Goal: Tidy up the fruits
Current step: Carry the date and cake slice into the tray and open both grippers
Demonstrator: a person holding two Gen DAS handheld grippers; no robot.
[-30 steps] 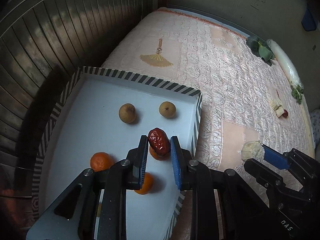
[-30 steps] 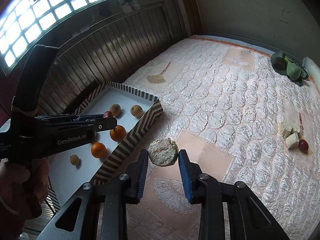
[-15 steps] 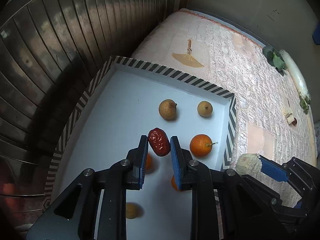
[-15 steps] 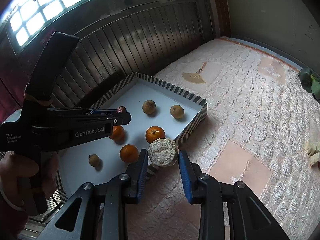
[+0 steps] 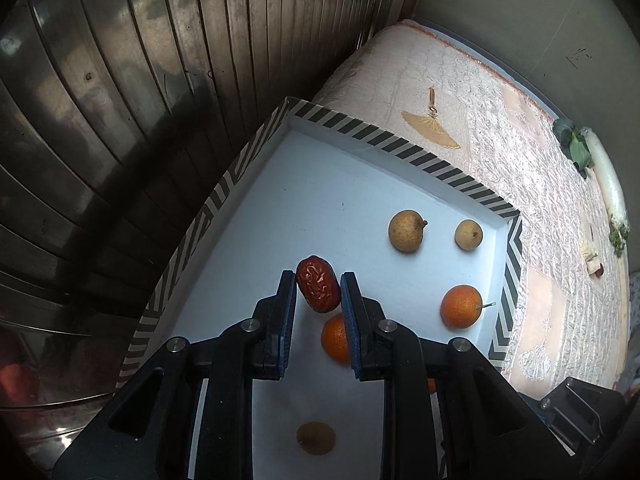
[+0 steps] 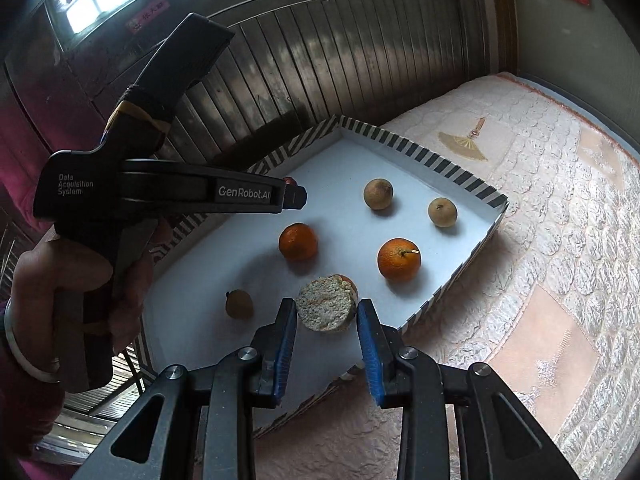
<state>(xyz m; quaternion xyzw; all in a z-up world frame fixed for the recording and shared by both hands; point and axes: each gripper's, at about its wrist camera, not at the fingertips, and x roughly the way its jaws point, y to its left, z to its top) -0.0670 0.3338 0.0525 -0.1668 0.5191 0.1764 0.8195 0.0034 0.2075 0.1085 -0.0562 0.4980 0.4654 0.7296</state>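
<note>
My left gripper [image 5: 319, 290] is shut on a wrinkled red date [image 5: 318, 289] and holds it above the white tray [image 5: 288, 208] with the striped rim. My right gripper [image 6: 327, 314] is shut on a pale rough round piece of fruit [image 6: 326, 309], held over the tray's [image 6: 348, 160] near edge. In the tray lie oranges [image 5: 460, 306] [image 6: 399, 259] [image 6: 298, 241] and brown longans [image 5: 405, 231] [image 5: 468, 234] [image 6: 378, 193] [image 6: 441, 212] [image 6: 239, 304]. The left gripper [image 6: 294, 197] shows in the right wrist view, above the tray's left part.
The tray stands on a quilted pink bed cover [image 5: 500, 128] beside a dark wooden slatted wall [image 5: 140, 100]. Green leaves [image 5: 574, 146], a white radish [image 5: 608, 176] and small food pieces [image 5: 592, 258] lie at the bed's far right edge.
Both grippers have moved left and further over the tray, each still holding its fruit. The right gripper's fruit now hangs over the tray's near edge.
</note>
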